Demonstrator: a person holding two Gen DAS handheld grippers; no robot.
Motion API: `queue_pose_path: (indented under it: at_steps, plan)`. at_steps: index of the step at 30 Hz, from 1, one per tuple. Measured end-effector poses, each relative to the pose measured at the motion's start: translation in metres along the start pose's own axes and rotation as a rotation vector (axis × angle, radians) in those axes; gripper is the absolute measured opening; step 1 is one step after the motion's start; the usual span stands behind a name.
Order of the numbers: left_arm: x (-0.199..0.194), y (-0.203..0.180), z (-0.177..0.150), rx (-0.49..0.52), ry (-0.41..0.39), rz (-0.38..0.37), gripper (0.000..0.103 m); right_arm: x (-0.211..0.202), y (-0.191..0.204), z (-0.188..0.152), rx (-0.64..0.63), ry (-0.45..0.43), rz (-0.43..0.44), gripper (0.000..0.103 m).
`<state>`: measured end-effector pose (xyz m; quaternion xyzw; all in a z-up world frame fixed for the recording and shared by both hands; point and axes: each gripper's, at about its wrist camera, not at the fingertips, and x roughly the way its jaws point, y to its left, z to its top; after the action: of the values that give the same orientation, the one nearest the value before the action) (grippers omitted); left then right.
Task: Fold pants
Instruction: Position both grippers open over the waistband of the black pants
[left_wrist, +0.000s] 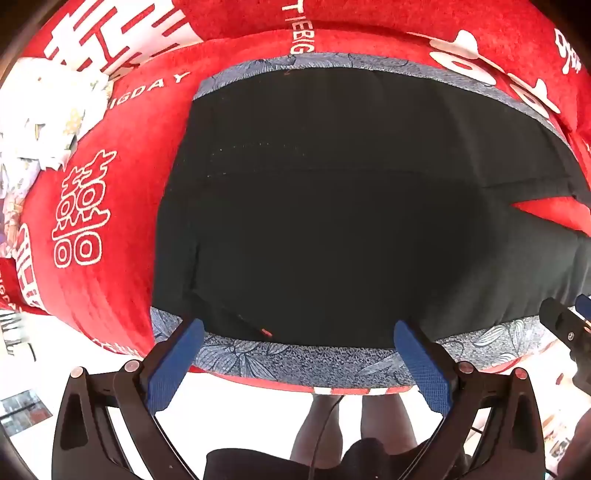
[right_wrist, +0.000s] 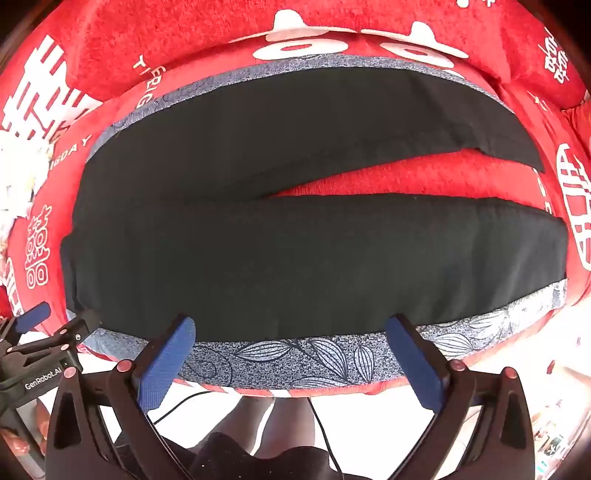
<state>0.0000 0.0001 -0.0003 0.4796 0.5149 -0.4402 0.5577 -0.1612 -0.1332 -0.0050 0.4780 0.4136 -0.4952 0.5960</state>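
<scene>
Red plush bedding (left_wrist: 122, 206) printed with white characters and lettering covers the whole bed under my tools, and on top of it lies a blue-grey leaf-patterned mat (right_wrist: 295, 354). My black pants (right_wrist: 295, 258) are spread flat on that mat, waist toward my left and the two legs running to the right, parted by a wedge of red between them.

From my left wrist camera the pants (left_wrist: 332, 203) fill most of the view as one dark mass; the fabric is so black that I can pick out only a faint dotted stitch line and a few seams. The legs run out of this view at the right edge, with just a small red notch showing where they split. My left gripper (left_wrist: 299, 332) sits at the near edge of the mat with its blue pads spread wide and nothing between them; the tips just reach the near hem of the pants.

My right gripper (right_wrist: 291, 328) is likewise wide apart and holds nothing, its tips at the near leg's edge. At the left of this view I see my other tool, partly cut off.

A crumpled white floral cloth (left_wrist: 40, 122) lies at the far left, blown out by glare. Below the bed edge my legs (left_wrist: 354, 421) and a cable are dim.
</scene>
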Motion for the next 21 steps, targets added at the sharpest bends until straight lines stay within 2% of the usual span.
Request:
queue_pose_path:
  at_steps: [7, 10, 16, 21]
  plan:
    - [-0.0024, -0.0038, -0.0047, 0.005, -0.014, 0.024, 0.103, -0.0015, 0.0028, -0.0020, -0.001, -0.004, -0.009, 0.103]
    - [-0.0046, -0.0039, -0.0060, 0.013, -0.001, -0.001, 0.103, -0.0013, 0.0023, -0.0031, 0.000, -0.005, -0.013, 0.103]
    - [-0.0015, -0.0031, -0.0049, 0.031, -0.001, 0.000, 0.103, -0.0007, -0.0015, -0.0063, 0.007, -0.009, -0.018, 0.103]
    - [-0.0016, -0.0041, -0.0068, 0.026, 0.010, -0.040, 0.103, 0.0002, -0.0040, -0.0085, 0.008, -0.007, -0.019, 0.103]
